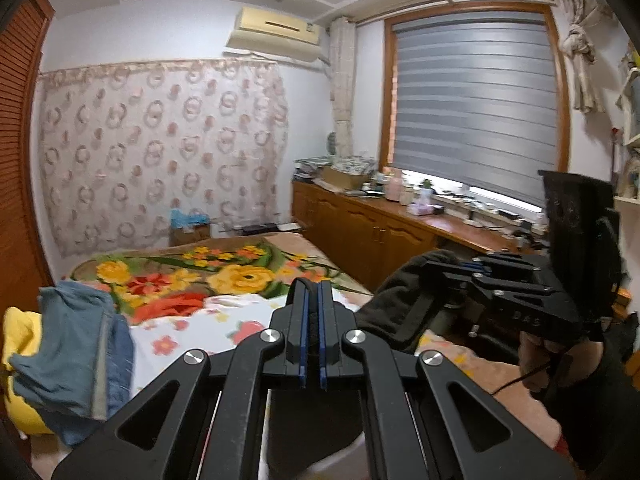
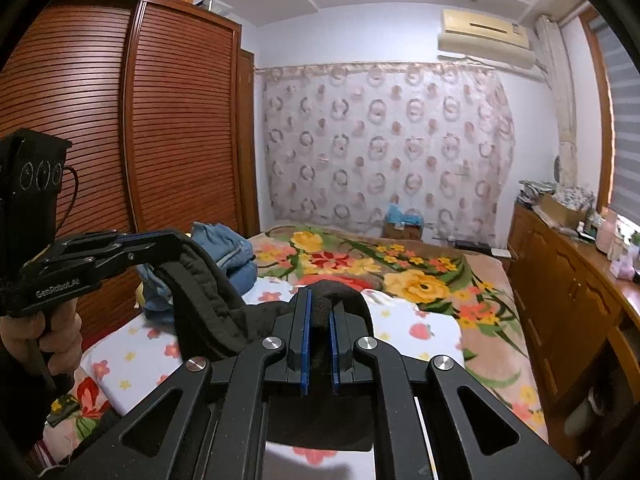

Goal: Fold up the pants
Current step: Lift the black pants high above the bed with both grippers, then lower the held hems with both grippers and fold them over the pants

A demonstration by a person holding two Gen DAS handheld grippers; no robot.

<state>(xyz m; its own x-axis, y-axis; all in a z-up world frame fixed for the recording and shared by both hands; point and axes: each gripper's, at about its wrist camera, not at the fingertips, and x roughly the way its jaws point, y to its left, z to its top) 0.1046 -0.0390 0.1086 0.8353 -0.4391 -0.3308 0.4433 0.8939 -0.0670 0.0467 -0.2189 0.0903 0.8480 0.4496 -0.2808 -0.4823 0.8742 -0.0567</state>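
Holding the dark, fuzzy fleece pants (image 2: 208,300) up above the bed with its flowered plush blanket (image 2: 420,280), I have both tongs nearly closed on the fabric: my left gripper (image 1: 313,332) pinches a thin edge, and my right gripper (image 2: 319,320) clamps a thicker bunched roll. The cloth sags between them in a slack band, not yet laid flat. I judge the thin left-hand bite could slip if I pull the span taut, dropping that end onto the blue denim jeans (image 1: 76,344) heaped nearby.
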